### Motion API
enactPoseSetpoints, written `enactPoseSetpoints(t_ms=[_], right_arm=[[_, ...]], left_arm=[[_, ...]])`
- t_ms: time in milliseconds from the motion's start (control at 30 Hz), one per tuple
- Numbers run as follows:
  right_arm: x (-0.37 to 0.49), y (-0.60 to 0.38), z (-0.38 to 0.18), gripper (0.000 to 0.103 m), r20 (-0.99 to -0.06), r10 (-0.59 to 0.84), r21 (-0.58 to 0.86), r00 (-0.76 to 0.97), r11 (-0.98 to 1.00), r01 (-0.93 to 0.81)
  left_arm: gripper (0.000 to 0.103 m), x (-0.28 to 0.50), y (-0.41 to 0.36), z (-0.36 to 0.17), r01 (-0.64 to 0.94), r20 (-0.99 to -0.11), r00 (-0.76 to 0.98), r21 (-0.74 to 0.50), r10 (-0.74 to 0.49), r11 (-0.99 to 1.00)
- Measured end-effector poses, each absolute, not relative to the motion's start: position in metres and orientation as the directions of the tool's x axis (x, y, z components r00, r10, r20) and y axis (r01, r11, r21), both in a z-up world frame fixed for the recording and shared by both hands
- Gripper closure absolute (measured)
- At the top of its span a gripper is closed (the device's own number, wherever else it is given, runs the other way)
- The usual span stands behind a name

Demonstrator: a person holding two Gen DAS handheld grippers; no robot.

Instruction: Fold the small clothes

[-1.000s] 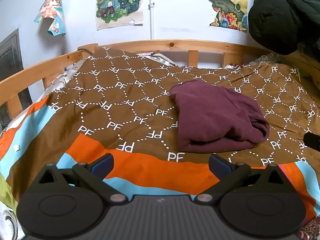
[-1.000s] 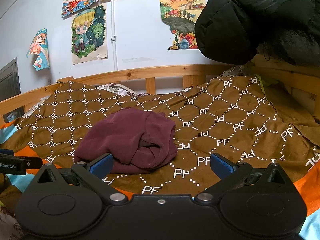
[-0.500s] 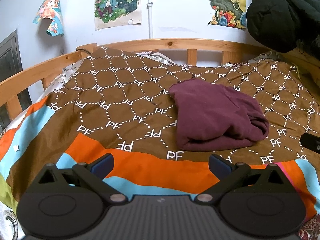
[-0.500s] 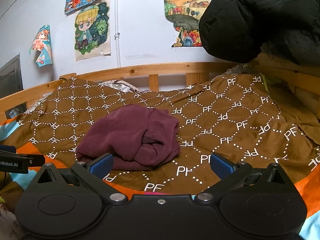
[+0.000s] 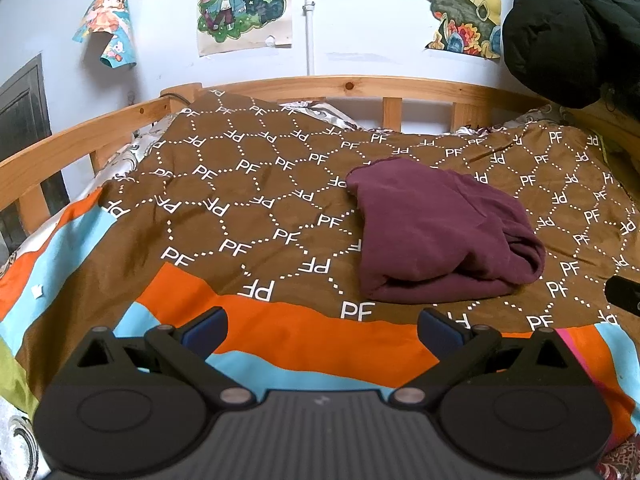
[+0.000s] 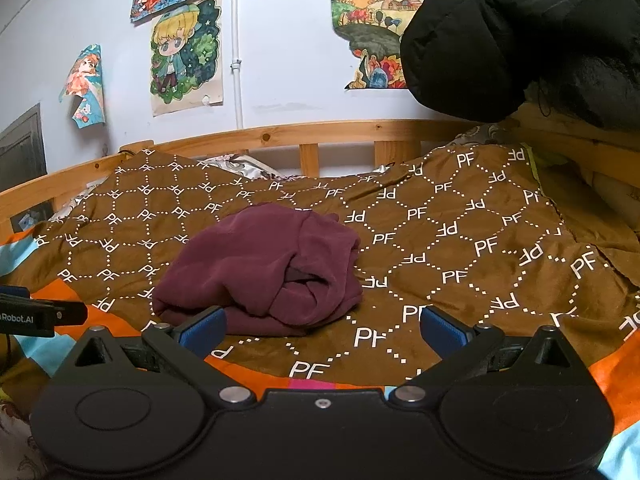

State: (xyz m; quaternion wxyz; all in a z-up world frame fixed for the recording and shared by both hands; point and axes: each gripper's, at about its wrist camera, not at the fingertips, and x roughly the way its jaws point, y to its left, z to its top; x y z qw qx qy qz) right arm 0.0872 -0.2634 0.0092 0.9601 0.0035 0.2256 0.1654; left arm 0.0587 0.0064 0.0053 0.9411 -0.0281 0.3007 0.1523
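Hovering wide open and empty, left hand-held gripper (image 5: 322, 330) sits left of the maroon garment (image 5: 440, 232), right hand-held gripper (image 6: 322, 328) nearer, just right of it.

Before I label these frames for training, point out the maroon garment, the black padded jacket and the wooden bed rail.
maroon garment (image 5: 436, 228), left wrist view, middle of its top layer.
black padded jacket (image 6: 500, 36), right wrist view, quilted front.
wooden bed rail (image 5: 360, 85), left wrist view, top bar.
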Motion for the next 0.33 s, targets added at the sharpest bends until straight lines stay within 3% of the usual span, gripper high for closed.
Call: enactPoseSetpoints(t_ms=[333], right_arm=[[0.0871, -0.2628, 0.009, 0.001, -0.434, 0.318, 0.081, 0.843, 0.946, -0.315]], left_arm=[[0.0, 0.0578, 0.0062, 0.0064, -0.308, -0.566, 0.777, 0.042, 0.277, 0.95]])
